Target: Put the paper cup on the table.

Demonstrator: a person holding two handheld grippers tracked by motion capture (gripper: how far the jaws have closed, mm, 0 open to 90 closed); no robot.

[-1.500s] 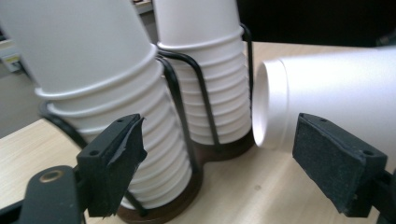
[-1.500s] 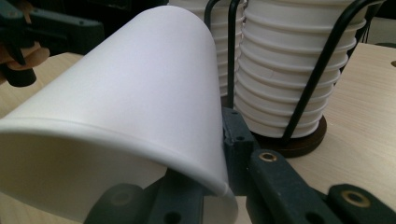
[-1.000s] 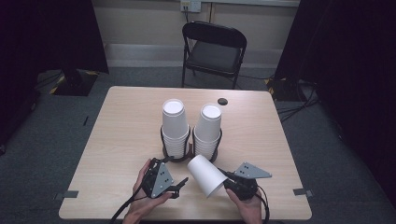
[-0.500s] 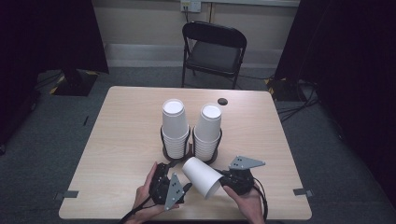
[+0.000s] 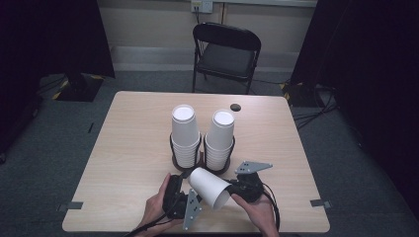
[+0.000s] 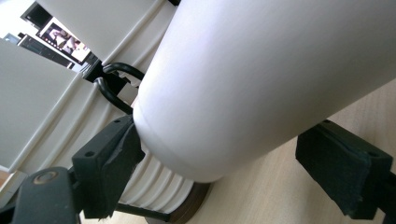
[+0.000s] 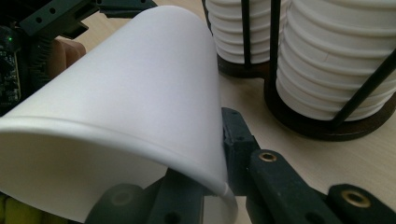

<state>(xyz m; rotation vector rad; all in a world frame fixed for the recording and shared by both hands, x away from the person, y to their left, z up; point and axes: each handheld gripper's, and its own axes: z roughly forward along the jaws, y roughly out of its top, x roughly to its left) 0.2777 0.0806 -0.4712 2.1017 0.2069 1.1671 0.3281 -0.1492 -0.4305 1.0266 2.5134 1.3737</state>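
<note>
A single white paper cup (image 5: pixel 210 186) lies tilted above the table's front edge, between my two grippers. My right gripper (image 5: pixel 228 193) is shut on its rim; in the right gripper view the jaws (image 7: pixel 219 182) pinch the rim's wall of the cup (image 7: pixel 126 107). My left gripper (image 5: pixel 190 183) is at the cup's base end. In the left gripper view the cup (image 6: pixel 261 84) lies between its jaws (image 6: pixel 229 172), which have just been opening; the right pad (image 6: pixel 343 172) stands clear of the cup.
Two stacks of white cups (image 5: pixel 185 133) (image 5: pixel 220 136) stand in black wire holders mid-table, just behind the grippers. A small black disc (image 5: pixel 235 107) lies near the far edge of the table (image 5: pixel 128 148). A black folding chair (image 5: pixel 225 49) stands beyond.
The right gripper has carried the cup a little to the left. The left gripper has shifted right and toward the front edge, and its jaws stand wider around the cup's base.
</note>
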